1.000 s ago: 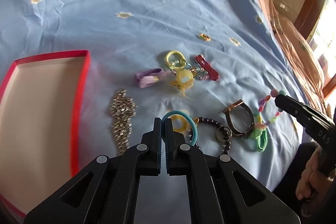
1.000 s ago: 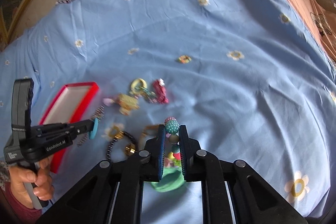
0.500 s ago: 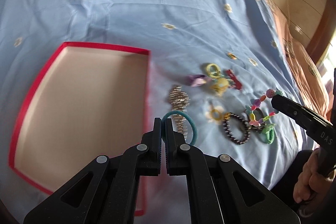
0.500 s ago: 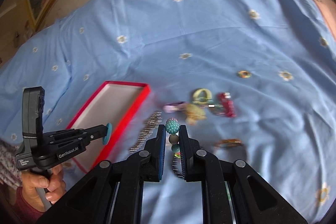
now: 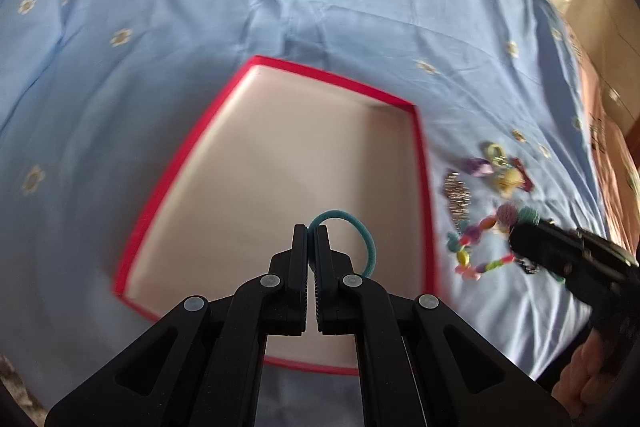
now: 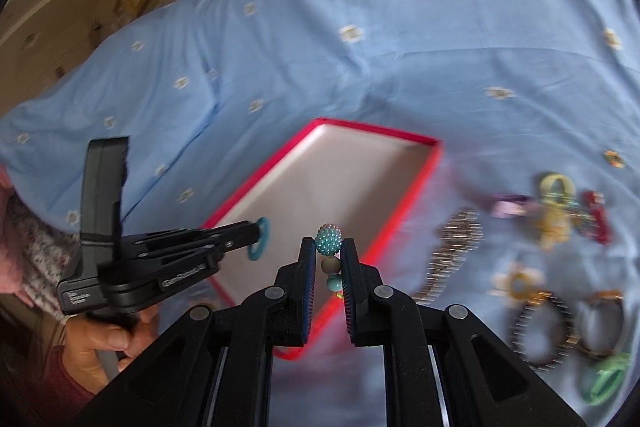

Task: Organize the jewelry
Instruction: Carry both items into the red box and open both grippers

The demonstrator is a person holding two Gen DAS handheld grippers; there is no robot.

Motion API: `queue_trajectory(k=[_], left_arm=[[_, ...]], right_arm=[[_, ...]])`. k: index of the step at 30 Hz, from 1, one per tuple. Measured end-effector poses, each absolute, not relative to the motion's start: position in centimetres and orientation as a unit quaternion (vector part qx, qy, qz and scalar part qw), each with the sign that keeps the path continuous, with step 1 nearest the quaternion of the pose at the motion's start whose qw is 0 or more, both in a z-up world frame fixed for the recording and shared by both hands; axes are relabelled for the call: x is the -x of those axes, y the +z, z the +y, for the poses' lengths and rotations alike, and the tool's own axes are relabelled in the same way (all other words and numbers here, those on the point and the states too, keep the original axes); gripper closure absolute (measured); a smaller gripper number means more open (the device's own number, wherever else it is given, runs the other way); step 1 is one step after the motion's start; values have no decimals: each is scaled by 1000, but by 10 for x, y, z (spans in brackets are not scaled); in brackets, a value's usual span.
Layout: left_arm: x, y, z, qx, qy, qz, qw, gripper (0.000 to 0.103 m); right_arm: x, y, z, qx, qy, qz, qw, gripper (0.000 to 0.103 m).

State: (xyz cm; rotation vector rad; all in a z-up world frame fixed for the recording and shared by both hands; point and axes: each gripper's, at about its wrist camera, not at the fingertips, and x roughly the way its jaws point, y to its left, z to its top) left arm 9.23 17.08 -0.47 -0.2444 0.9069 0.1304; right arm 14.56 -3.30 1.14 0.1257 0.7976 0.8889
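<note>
Claws over the red tray

Our left claw [image 5: 311, 233] pinches a teal hair tie [image 5: 362, 231] above the tray [image 5: 423, 163]; our right claw [image 6: 328, 249] clamps a beaded bracelet [image 6: 328, 242] near its corner.

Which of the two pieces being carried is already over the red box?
The teal hair tie, pinched in the left gripper, hangs over the red box. The colourful bead bracelet in the right gripper is outside its right edge.

Motion blur smears the jewelry pile [image 6: 552, 251] beyond what I can identify, and my left gripper [image 5: 311, 241] hides the tray's [image 5: 424, 187] near edge.
</note>
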Motion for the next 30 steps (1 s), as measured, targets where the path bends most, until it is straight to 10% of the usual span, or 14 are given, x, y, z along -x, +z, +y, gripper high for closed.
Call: queue_trajectory(k=[24,30], left_arm=[[-99,-48,215,114,117,493,855,100],[-99,-47,211,106,123,492,855,80]], right_arm=[[-157,-60,51,-9,434,464,772,91],[-156,-61,55,12,432,466,772,87]])
